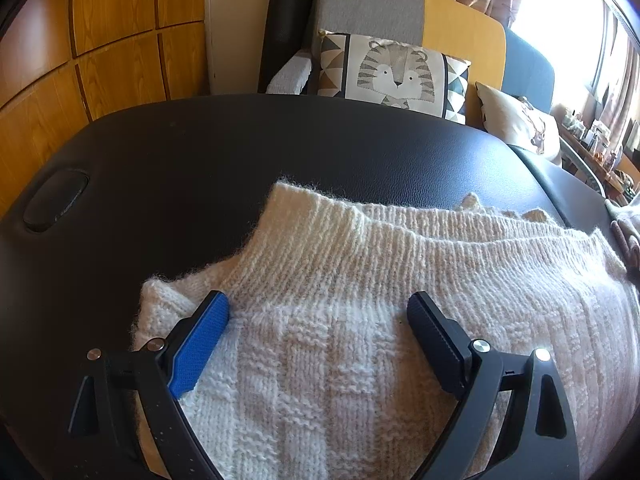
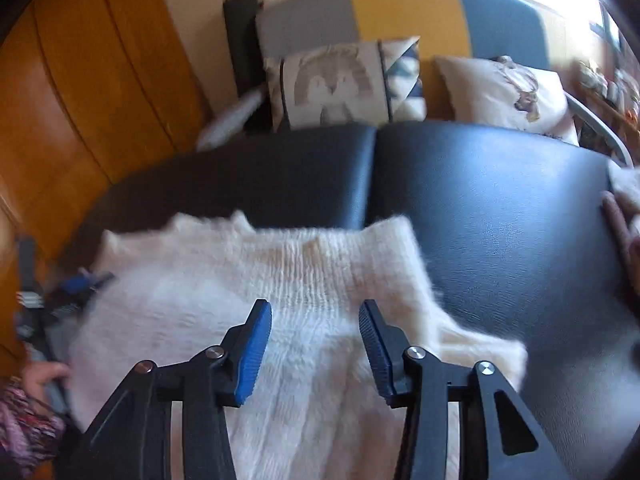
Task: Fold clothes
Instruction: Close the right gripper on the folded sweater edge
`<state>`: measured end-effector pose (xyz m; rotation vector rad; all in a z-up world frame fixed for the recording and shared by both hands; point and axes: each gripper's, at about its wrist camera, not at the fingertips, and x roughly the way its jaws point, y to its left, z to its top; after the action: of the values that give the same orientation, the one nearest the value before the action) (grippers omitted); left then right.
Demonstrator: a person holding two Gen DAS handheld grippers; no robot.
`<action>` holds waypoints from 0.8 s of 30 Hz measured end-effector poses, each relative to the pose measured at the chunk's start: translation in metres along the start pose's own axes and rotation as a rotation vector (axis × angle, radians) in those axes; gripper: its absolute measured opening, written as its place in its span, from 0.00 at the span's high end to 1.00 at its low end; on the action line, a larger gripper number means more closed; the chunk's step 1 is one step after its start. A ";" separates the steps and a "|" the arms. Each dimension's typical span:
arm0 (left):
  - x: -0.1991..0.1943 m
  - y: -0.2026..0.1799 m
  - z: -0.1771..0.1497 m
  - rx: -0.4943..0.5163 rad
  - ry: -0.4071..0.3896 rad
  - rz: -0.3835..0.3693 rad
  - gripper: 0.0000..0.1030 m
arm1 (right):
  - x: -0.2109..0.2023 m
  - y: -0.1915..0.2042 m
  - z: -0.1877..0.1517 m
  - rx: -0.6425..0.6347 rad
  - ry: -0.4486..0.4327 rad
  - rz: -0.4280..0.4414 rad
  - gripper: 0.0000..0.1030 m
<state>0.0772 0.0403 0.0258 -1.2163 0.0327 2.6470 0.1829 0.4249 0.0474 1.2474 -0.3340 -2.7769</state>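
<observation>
A cream knitted sweater (image 1: 360, 320) lay spread on the black padded table (image 1: 240, 152), its ribbed band toward the far edge and a corner trailing off near the seam in the padding. The left gripper (image 1: 318, 312) hovered just above the knit with its jaws wide apart and nothing between them; its blue pad (image 1: 200, 344) sat close to the left edge of the garment, though whether it touched the wool could not be told. The right gripper (image 2: 316, 320) stood about half open over the sweater's right portion, likewise holding nothing. That view was smeared with blur, so the exact lie of the hem there was only probable.

The sweater looked thick, soft and fairly light, with a loose fuzzy yarn. It would likely drape and sag when lifted, stretch if pulled by a single point, and snag on the ribbed gripper pads. The denser ribbed band (image 1: 340, 232) seemed the best place to take hold, pinching through both layers at an outer corner so the fabric would lift as a sheet. The smooth table should let it slide easily.

A tiger-print cushion (image 1: 396, 72) leaned on the sofa behind.
</observation>
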 end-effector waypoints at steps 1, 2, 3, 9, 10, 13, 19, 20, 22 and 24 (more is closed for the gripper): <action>0.000 0.000 0.000 0.000 0.000 0.001 0.09 | -0.012 -0.010 0.000 0.021 -0.020 -0.021 0.48; 0.000 0.000 0.000 0.000 0.000 0.001 0.09 | -0.023 -0.019 0.001 0.042 -0.039 -0.043 0.47; 0.000 -0.001 0.000 0.000 0.000 0.002 0.09 | -0.033 -0.034 0.003 0.069 -0.046 -0.061 0.47; 0.001 -0.001 0.002 0.003 0.016 0.001 0.09 | -0.060 -0.102 -0.024 0.303 0.021 -0.014 0.38; 0.001 -0.001 0.003 0.004 0.022 -0.001 0.09 | -0.062 -0.110 -0.031 0.338 0.025 -0.001 0.38; -0.006 -0.003 0.008 -0.001 0.023 -0.015 0.09 | -0.066 -0.125 -0.046 0.413 0.023 0.027 0.37; -0.041 -0.026 0.002 -0.030 -0.047 -0.111 0.09 | -0.053 -0.119 -0.054 0.428 0.055 0.197 0.37; -0.045 -0.032 0.001 -0.026 -0.050 -0.128 0.09 | -0.050 -0.118 -0.053 0.431 0.062 0.224 0.37; -0.054 -0.050 -0.005 0.016 -0.067 -0.153 0.09 | -0.043 -0.114 -0.056 0.449 0.068 0.295 0.36; -0.061 -0.069 -0.011 0.064 -0.084 -0.167 0.09 | -0.039 -0.111 -0.059 0.462 0.075 0.336 0.36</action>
<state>0.1387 0.0940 0.0689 -1.0399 0.0016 2.5292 0.2552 0.5297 0.0123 1.2267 -1.1138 -2.4319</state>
